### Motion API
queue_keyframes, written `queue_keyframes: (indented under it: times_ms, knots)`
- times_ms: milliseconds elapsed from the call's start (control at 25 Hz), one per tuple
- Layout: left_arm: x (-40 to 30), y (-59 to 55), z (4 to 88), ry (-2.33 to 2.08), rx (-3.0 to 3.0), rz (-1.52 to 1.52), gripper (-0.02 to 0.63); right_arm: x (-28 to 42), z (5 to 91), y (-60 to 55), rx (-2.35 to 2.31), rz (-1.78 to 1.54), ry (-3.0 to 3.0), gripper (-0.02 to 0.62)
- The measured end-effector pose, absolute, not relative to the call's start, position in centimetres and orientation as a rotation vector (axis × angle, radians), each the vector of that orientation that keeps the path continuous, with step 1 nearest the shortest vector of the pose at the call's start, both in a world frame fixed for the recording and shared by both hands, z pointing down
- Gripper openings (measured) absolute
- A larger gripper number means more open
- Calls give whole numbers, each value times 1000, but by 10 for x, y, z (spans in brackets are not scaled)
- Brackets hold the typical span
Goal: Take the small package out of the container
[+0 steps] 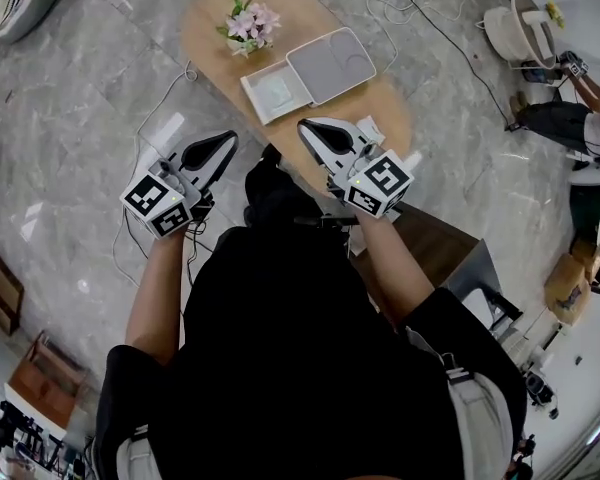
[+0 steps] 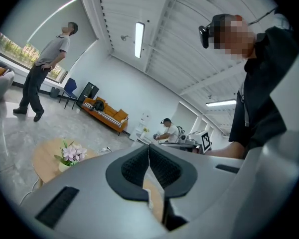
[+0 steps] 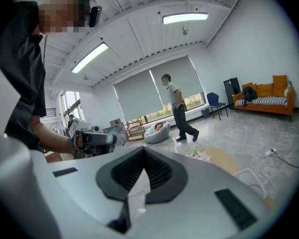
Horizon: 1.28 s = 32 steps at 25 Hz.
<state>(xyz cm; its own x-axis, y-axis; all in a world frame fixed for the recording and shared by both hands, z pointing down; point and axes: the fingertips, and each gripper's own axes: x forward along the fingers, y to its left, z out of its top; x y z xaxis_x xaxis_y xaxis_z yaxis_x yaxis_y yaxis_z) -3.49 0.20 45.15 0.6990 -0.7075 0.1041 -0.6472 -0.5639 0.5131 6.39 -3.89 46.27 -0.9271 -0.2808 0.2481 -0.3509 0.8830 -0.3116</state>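
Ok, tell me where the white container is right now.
In the head view, the white container lies open near the middle of the oval wooden table, just right of the pink flowers and on the person's side of them.

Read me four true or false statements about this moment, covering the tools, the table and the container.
1. The left tool and the right tool are both shut with nothing between their jaws. True.
2. The flowers stand on the table beside the container. True.
3. The container is closed. False: its lid lies folded open.
4. The table is rectangular. False: it has an oval wooden top.
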Motion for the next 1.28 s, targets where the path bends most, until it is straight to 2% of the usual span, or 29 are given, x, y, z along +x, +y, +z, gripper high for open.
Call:
queue_keyframes:
  times_ms: [400,1280]
  knots:
    - [-49,-84,519,-1051,2239,-29,18,67,546,-144,525,588,-2694,11]
    - [-92,-119,662,-1050,2047,72,18,35,697,-164,438,717,-2610,14]
